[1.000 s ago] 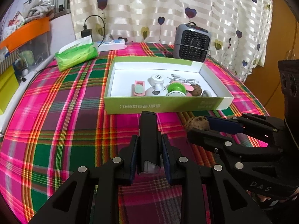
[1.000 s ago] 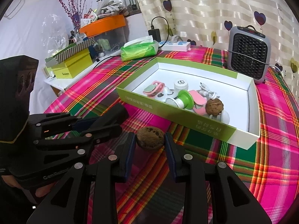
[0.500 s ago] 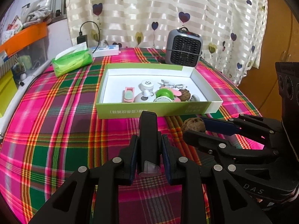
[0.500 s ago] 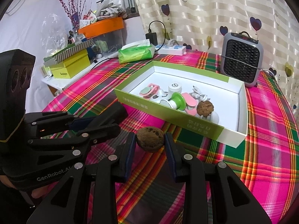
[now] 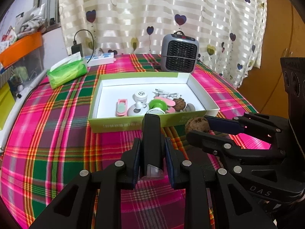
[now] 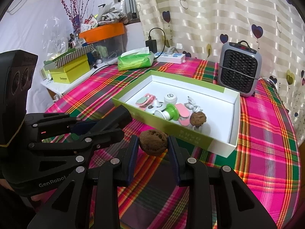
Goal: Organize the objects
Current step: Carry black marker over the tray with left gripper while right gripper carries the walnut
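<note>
Left wrist view: the left gripper point(image 5: 152, 153) is clamped on a black bar-shaped device point(image 5: 151, 145), its 2 pads pressing the flat sides, the bar sticking forward toward the green box point(image 5: 122, 123). The box sits on the plaid tablecloth point(image 5: 57, 133) and already holds small items, among them a walnut in the box point(image 5: 179, 104). To the right, the right gripper point(image 5: 198, 128) grips a second walnut point(image 5: 197, 124) just short of the box's near wall.

Right wrist view: the right gripper point(image 6: 153, 147) is closed narrowly on the walnut point(image 6: 153, 142), held clear of the cloth, near the box's front wall point(image 6: 190, 139). The left gripper point(image 6: 106, 126) shows from the side with the black bar point(image 6: 116, 117) in it.

Judged step: both items are carried, neither yet dropped (the box is the evident target). Next, each must pass over the near wall, then be let go low inside, avoiding the items already there.
</note>
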`<control>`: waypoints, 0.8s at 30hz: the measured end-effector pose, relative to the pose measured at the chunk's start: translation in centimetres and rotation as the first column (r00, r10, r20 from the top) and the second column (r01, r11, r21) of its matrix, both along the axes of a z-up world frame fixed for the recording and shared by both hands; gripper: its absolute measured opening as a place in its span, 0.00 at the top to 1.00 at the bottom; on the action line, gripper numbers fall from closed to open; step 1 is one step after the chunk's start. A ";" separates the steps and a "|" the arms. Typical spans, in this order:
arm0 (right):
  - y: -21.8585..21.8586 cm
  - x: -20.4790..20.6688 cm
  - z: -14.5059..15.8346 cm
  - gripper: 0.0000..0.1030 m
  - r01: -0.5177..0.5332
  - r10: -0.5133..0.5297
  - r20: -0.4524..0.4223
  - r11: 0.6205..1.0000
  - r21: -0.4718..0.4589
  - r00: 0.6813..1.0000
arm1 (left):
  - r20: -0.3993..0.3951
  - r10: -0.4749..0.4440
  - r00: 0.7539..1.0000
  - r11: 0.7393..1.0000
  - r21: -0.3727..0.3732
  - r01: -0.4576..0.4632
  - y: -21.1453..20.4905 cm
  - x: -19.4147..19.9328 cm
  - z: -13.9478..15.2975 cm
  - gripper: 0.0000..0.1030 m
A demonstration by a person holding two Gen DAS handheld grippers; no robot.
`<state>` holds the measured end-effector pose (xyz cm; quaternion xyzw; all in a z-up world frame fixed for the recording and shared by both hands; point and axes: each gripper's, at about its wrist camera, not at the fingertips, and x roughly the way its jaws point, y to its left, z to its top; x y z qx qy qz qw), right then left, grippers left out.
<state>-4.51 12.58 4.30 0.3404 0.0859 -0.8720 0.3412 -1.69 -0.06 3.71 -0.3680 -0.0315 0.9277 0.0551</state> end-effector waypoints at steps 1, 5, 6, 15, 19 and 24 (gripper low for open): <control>0.0 -0.1 0.1 0.68 0.001 -0.001 -0.001 1.000 0.001 1.000 | 0.000 0.000 1.000 1.000 0.000 0.000 0.0 0.0 0.0 0.79; 0.2 -0.4 0.3 0.68 0.004 -0.004 -0.007 1.000 0.003 1.000 | 0.000 -0.003 1.000 1.000 0.004 0.003 0.0 -0.5 0.2 0.79; 0.2 -0.6 0.4 0.68 0.004 -0.004 -0.010 1.000 0.006 1.000 | -0.001 -0.004 1.000 1.000 0.003 0.004 0.0 -0.7 0.3 0.79; 0.4 -1.7 1.3 0.68 0.007 -0.006 -0.031 1.000 0.013 0.999 | -0.008 -0.005 1.000 1.000 -0.001 0.005 0.1 -2.3 1.0 0.79; 0.5 -2.2 1.7 0.68 0.011 -0.011 -0.042 1.000 0.017 0.999 | -0.012 -0.011 1.000 1.000 -0.015 0.011 0.4 -2.8 1.3 0.79; 0.6 -3.0 2.2 0.68 0.018 -0.016 -0.054 0.999 0.026 0.998 | -0.012 -0.016 1.000 1.000 -0.025 0.015 0.6 -3.7 1.5 0.79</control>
